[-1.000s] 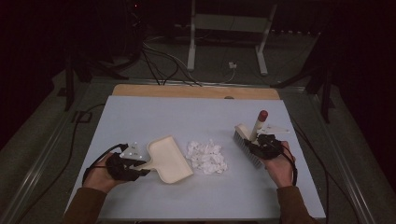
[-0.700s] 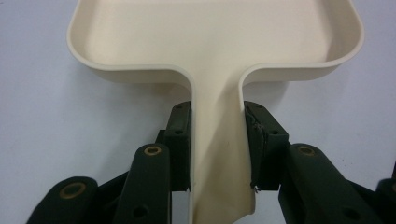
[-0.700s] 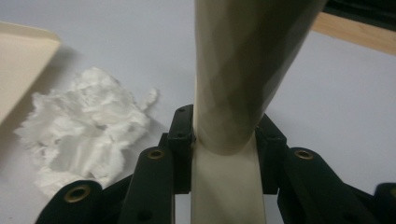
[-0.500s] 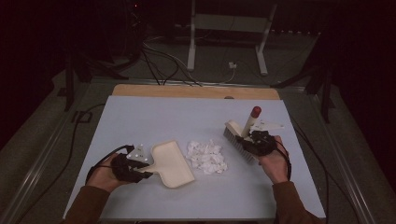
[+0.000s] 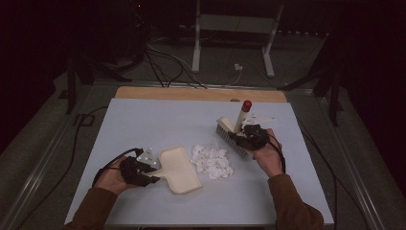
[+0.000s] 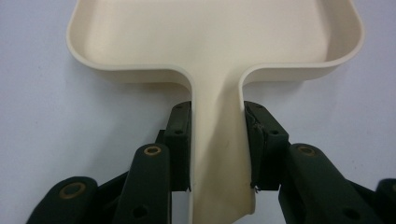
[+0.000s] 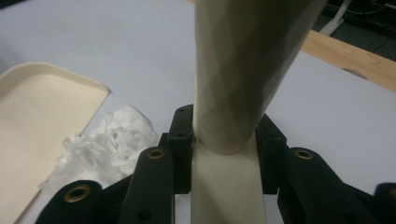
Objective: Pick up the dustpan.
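At the near left: the dustpan (image 5: 179, 168) is held flat on the table (image 5: 143, 120) by its handle, clamped in the left gripper (image 5: 149, 173).
Mid-table: the paper scraps (image 5: 212, 161) lie just beside the pan's mouth.
Further right: the brush (image 5: 233, 135) is gripped by the right gripper (image 5: 242, 139).
Sweep: bristles should be drawn toward the pan, its lip kept down.
Hidden: bristle contact cannot be judged.

Dustpan (image 6: 215, 42): front lip cut off by the top edge in the left gripper view; handle end hidden between the jaws. Brush handle (image 7: 243, 70): blurred, top cut off in the right gripper view. Brush bristles (image 5: 231, 140): partly hidden behind the right hand-held gripper (image 5: 250, 138).
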The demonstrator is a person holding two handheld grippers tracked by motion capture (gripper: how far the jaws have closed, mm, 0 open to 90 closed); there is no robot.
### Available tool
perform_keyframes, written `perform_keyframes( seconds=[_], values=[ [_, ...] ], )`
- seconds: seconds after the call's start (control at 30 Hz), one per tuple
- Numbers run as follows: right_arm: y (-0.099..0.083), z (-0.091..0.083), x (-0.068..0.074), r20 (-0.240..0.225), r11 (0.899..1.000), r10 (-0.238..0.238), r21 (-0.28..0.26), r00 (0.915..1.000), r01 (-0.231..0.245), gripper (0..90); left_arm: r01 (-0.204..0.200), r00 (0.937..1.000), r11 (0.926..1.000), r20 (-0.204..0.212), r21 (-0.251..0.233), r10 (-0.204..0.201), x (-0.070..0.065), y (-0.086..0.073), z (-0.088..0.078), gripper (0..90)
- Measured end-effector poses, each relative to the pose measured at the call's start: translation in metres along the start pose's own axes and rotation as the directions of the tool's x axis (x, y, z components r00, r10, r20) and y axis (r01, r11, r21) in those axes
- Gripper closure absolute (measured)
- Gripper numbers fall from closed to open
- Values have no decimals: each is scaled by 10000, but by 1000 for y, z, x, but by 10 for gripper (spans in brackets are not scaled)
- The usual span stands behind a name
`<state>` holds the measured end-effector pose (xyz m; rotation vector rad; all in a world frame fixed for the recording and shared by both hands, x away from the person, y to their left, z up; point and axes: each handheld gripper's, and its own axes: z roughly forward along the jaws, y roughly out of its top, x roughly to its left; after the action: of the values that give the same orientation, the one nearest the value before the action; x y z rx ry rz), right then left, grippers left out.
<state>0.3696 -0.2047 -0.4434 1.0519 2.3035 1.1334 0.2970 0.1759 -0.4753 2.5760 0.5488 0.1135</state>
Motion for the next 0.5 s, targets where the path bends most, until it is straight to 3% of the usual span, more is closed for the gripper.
perform_keyframes(
  seconds=[0.2, 0.5],
  values=[
    [0, 10, -2, -21, 9997, -74, 249, 10000, 74, 673, -44, 10000, 10000, 21, 65, 44, 3, 5, 4, 669],
    [-3, 24, 2, -274, 9960, -625, 615, 9977, 641, 673, -162, 9998, 9998, 107, 139, 160, 6, 9, 5, 669]
  ],
)
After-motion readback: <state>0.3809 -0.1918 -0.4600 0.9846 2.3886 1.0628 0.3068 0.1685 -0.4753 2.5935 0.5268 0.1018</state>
